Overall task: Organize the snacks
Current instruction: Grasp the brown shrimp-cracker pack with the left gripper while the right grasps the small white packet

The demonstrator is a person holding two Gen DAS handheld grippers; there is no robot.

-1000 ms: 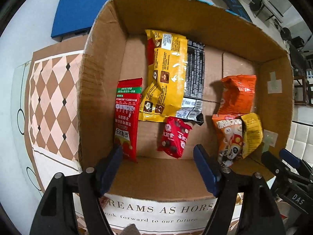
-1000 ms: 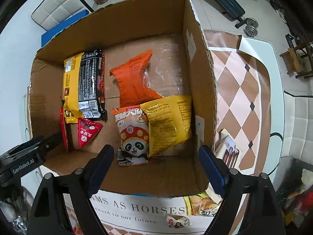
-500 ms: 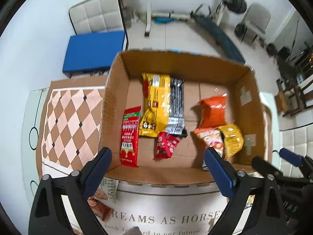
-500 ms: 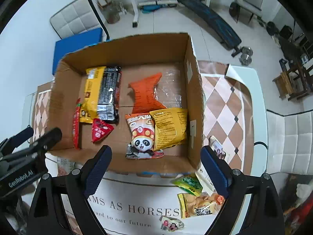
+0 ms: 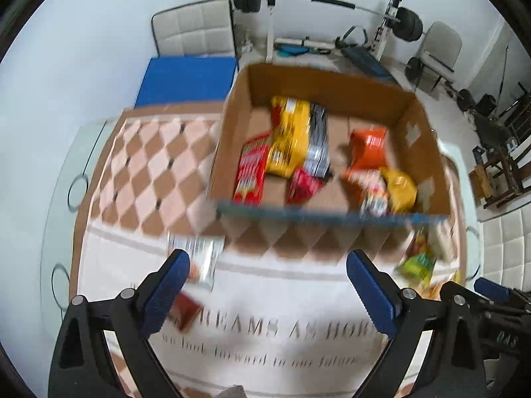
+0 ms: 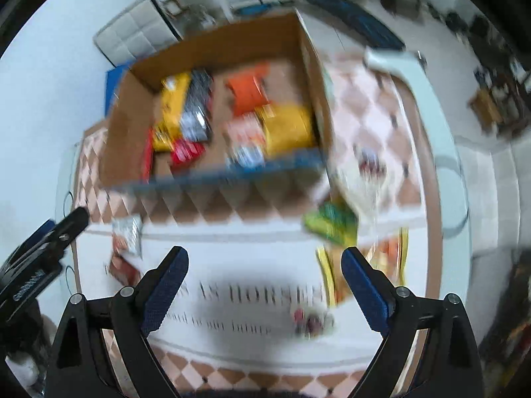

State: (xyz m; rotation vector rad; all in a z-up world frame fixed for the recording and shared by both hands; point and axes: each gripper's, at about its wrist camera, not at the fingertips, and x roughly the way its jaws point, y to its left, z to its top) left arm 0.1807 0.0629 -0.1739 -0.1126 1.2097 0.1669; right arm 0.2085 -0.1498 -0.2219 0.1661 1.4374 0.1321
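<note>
Left wrist: cardboard box (image 5: 232, 139) edge beyond spread jaws.

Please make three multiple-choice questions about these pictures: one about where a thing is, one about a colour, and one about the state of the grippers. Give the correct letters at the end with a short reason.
1. Where does the green snack bag lie?
A. inside the cardboard box
B. on the tablecloth outside the box, near its right front corner
C. between the fingers of a gripper

2. What colour is the packet toward the back right inside the cardboard box?
A. orange
B. purple
C. white

3. What state are the left gripper and the right gripper in?
A. both shut on snacks
B. only the left holds a snack
C. both open, holding nothing

Answers: 1 B, it rests on the cloth past the box wall. 2 A, the packet is plainly orange. 3 C, nothing sits between either pair of fingers.
</note>
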